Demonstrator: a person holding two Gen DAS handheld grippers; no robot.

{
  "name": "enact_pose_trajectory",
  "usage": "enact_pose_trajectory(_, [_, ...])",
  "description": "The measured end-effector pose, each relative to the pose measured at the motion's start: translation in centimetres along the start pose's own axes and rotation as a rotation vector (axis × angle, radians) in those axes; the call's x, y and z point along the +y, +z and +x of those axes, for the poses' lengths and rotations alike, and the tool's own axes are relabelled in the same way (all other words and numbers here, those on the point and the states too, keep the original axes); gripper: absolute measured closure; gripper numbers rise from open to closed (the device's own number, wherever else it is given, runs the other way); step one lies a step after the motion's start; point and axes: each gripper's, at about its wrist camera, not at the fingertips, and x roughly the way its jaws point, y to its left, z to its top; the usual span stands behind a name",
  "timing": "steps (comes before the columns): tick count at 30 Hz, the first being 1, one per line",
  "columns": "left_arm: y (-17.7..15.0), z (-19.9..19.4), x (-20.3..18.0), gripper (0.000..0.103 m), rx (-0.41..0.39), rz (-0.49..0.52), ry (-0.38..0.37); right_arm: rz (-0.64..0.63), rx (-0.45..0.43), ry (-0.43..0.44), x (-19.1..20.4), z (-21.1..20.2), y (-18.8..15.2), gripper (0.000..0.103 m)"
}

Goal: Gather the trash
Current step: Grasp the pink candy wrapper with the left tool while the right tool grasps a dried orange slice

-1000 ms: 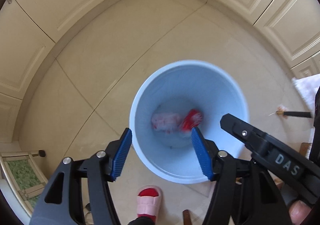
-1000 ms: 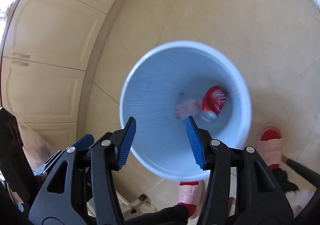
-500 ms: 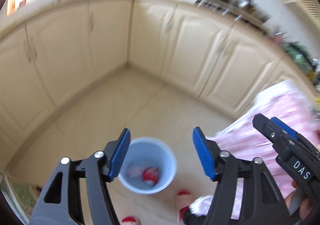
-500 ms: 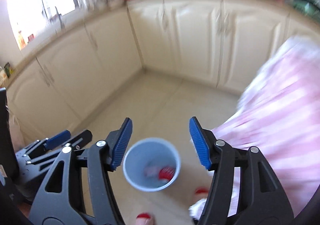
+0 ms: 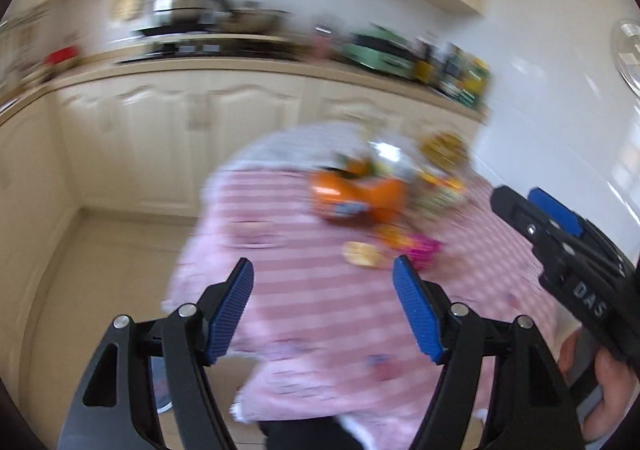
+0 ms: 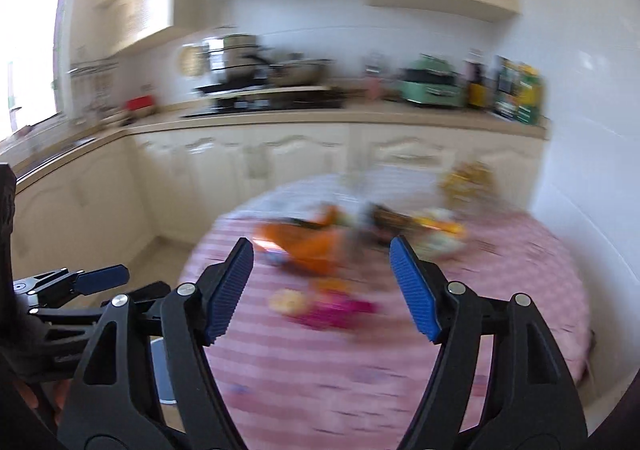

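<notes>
Both views are blurred by motion. A round table with a pink checked cloth [image 5: 304,290] [image 6: 520,270] carries a heap of trash: an orange snack bag [image 5: 356,198] [image 6: 308,246], a yellow round piece [image 5: 362,254] [image 6: 288,300], a magenta wrapper [image 5: 420,250] [image 6: 340,310] and more wrappers [image 5: 440,174] [image 6: 436,230] behind. My left gripper [image 5: 324,286] hovers over the near part of the cloth, its jaws opening with nothing between them. My right gripper [image 6: 322,264] also hangs above the table, jaws opening and empty. Each gripper shows at the edge of the other's view.
Cream kitchen cabinets [image 6: 280,162] and a worktop with pots [image 6: 240,54], a green appliance [image 6: 430,86] and bottles run behind the table. A white tiled wall [image 6: 580,130] stands to the right. A sliver of the blue bin [image 6: 162,374] shows on the floor at the table's left.
Both grippers rose from over the blue bin on the floor and tilted up to face the table. Their jaws spread wider. The bin with the red can has dropped out of sight.
</notes>
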Motion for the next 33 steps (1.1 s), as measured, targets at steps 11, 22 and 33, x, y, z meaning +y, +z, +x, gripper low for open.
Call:
enact_pose_trajectory(11, [0.2, 9.1, -8.0, 0.032, 0.160, 0.151, -0.016, 0.147, 0.106, -0.044, -7.8, 1.0, -3.2, 0.032])
enact_pose_trajectory(22, [0.3, 10.0, -6.9, 0.070, 0.176, 0.120, -0.051, 0.178, 0.171, 0.005, -7.0, 3.8, -4.0, 0.032])
enact_pose_trajectory(33, [0.3, 1.6, 1.8, 0.070, 0.005, -0.063, 0.106, 0.081, 0.238, 0.125, 0.3, 6.0, -4.1, 0.032])
